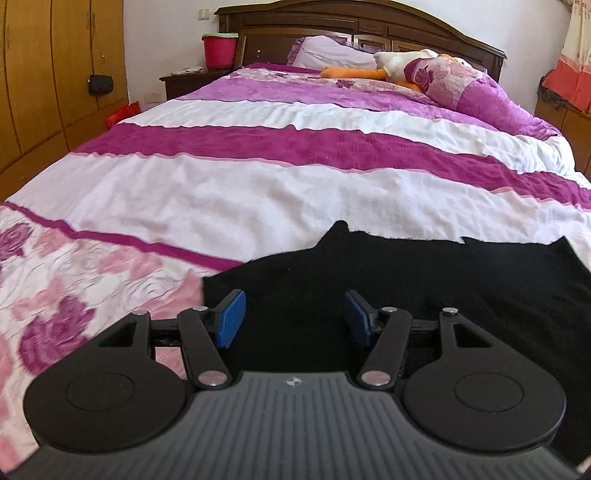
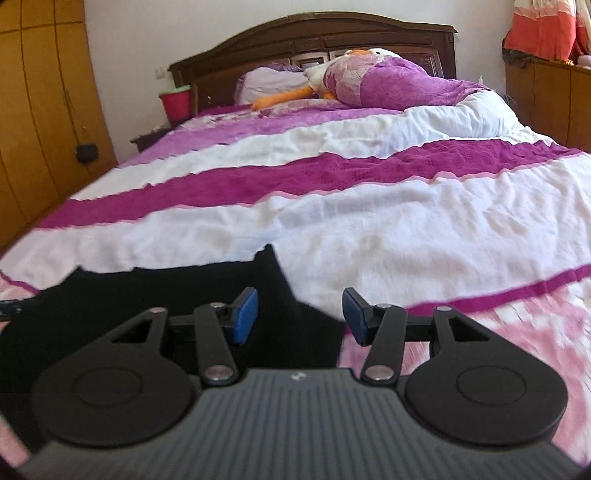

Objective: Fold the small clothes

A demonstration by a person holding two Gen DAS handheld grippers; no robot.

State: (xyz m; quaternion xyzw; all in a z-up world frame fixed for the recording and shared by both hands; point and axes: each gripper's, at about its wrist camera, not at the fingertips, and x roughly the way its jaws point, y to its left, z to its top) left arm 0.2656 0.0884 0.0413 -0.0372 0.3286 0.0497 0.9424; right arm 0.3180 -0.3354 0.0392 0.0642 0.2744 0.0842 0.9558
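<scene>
A small black garment [image 1: 424, 280] lies flat on the bed near the foot end. In the left wrist view my left gripper [image 1: 293, 319] is open and empty, hovering low over the garment's left part, blue pads [image 1: 231, 317] apart. In the right wrist view the same garment [image 2: 166, 295] lies at the lower left. My right gripper [image 2: 300, 315] is open and empty over the garment's right edge, with its left pad [image 2: 245, 314] above the black cloth and its right pad above the bedspread.
The bed has a purple, white and pink floral bedspread [image 1: 258, 177]. A plush duck [image 1: 399, 66] and a bunched quilt [image 1: 480, 92] lie near the dark wooden headboard [image 1: 351, 22]. A red bucket [image 1: 218, 51] stands on a nightstand. Wooden wardrobes [image 1: 44, 74] stand at left.
</scene>
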